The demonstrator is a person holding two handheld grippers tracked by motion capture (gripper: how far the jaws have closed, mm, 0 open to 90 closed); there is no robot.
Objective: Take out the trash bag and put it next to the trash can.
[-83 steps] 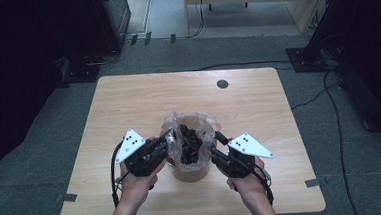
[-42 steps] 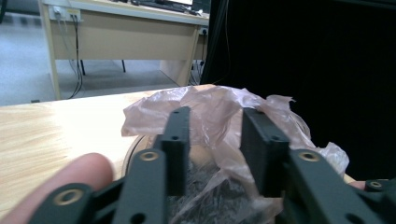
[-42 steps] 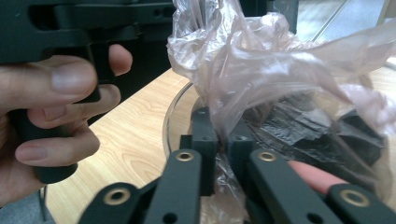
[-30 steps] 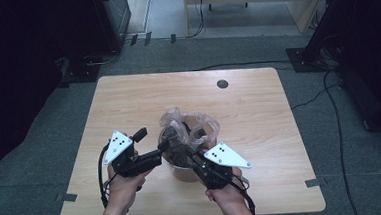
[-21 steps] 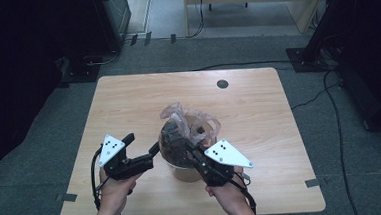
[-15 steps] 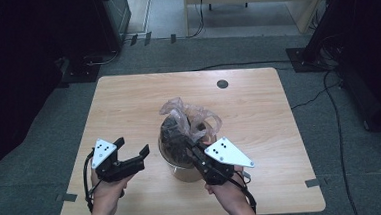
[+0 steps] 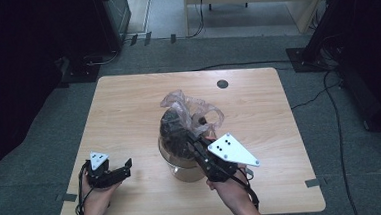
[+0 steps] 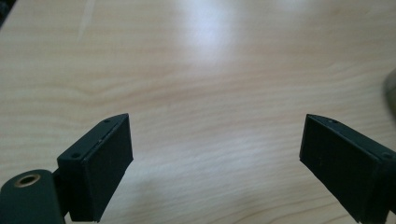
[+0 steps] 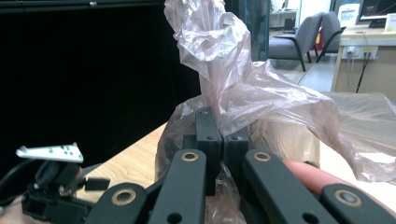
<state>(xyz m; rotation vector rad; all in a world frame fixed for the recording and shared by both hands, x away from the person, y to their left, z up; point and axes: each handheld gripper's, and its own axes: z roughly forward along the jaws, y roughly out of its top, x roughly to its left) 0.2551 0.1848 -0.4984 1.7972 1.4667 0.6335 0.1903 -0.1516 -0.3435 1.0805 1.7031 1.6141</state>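
My right gripper (image 7: pixel 194 137) pinches the plastic bag (image 7: pixel 191 107) above the bucket (image 7: pixel 181 160) at mid-table. My left gripper (image 7: pixel 120 171), jaws just opened wide and empty, sits well left of it.

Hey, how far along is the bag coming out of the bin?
Done: the plastic bag is gathered above the bin. In hand: the right tongs are shut on the bag's film; the left tongs stand open and empty near the table. Left: lifting the bag clear of the bin.
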